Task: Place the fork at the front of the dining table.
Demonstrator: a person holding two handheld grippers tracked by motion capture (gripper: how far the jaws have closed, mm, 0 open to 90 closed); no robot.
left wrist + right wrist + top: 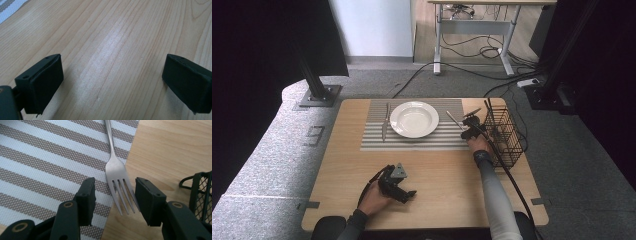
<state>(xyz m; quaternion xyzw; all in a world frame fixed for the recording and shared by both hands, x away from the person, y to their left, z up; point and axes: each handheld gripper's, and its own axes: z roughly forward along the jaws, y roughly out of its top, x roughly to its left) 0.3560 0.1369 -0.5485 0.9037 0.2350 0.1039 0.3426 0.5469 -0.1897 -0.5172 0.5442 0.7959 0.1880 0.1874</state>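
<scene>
Right gripper view: we see right claw (113,202) spread apart, fork (117,176) tines between its jaws, untouched, handle running away across striped mat (45,157); likely lined up for grab. Basket (200,195) just beside. Left claw (112,85) agape, parked idle over bare table (120,32), we judge

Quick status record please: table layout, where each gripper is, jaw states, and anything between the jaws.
surface: wooden table with striped placemat
plate: white plate centred on the placemat, empty
knife: knife left of the plate, on the placemat
fork: fork at the placemat's right edge, tines between the right gripper's jaws
basket: black wire basket at the table's right side
left gripper: left gripper open, above bare wood
right gripper: right gripper open around the fork, not closed
</scene>
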